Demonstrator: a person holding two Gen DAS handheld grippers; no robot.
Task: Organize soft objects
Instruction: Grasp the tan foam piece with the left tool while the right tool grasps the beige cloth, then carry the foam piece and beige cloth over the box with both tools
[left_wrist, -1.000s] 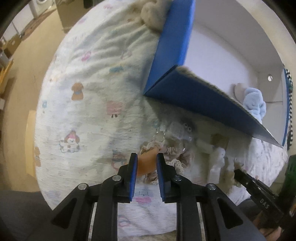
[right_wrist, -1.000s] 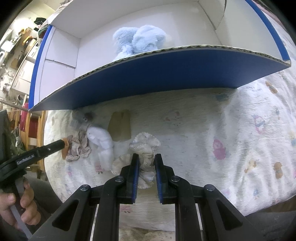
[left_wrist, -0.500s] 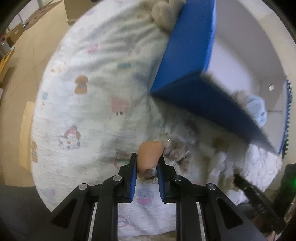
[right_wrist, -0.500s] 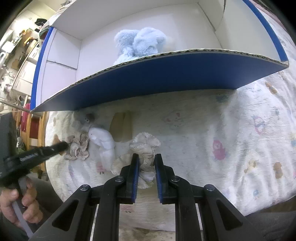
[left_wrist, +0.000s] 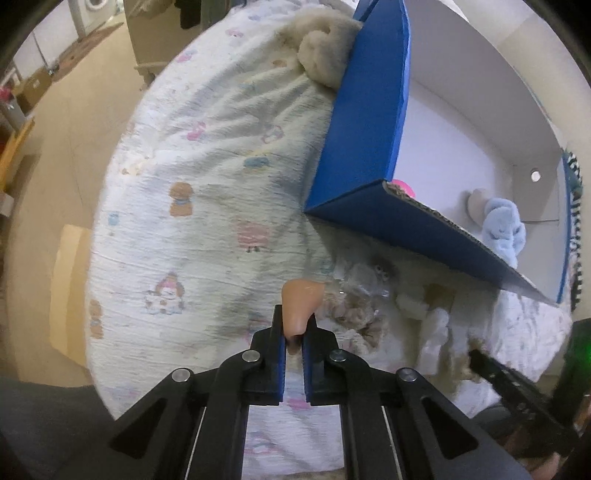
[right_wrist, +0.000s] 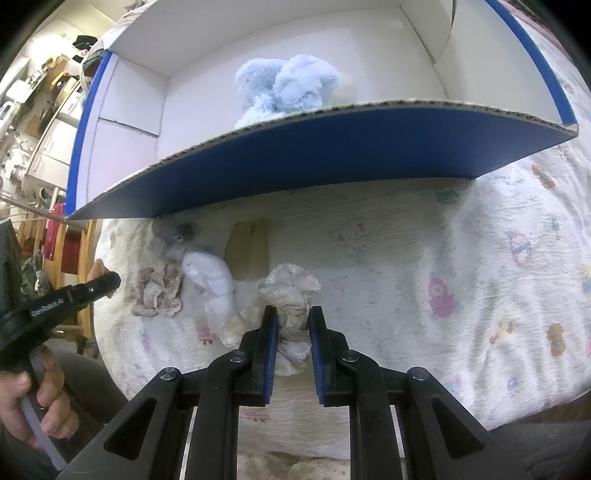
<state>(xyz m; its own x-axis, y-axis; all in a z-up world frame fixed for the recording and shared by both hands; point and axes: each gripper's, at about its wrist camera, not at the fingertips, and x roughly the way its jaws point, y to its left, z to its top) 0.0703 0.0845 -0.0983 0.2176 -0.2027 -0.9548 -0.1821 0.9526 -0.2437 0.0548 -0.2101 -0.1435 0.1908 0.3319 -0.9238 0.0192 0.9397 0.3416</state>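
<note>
My left gripper (left_wrist: 294, 325) is shut on a small peach-coloured soft piece (left_wrist: 300, 301) and holds it above the printed bedspread (left_wrist: 192, 221). My right gripper (right_wrist: 291, 319) is shut on a cream frilly cloth (right_wrist: 290, 295) lying on the bedspread. A blue-and-white cardboard box (right_wrist: 332, 147) stands open just beyond; a light blue plush (right_wrist: 291, 86) lies inside it, and also shows in the left wrist view (left_wrist: 504, 227). A beige frilly cloth (right_wrist: 159, 291), a white plush (right_wrist: 210, 280) and a grey toy (right_wrist: 177, 234) lie left of my right gripper.
A tan flat piece (right_wrist: 249, 247) lies under the box's front wall. A beige fluffy plush (left_wrist: 325, 55) rests against the box's far corner. The left gripper (right_wrist: 74, 295) shows in the right wrist view. The bed edge drops to the floor (left_wrist: 55, 110) at left.
My left gripper has lifted the peach piece off the pile of cloths and closed tighter on it. The right gripper has stayed on the cream frilly cloth.
</note>
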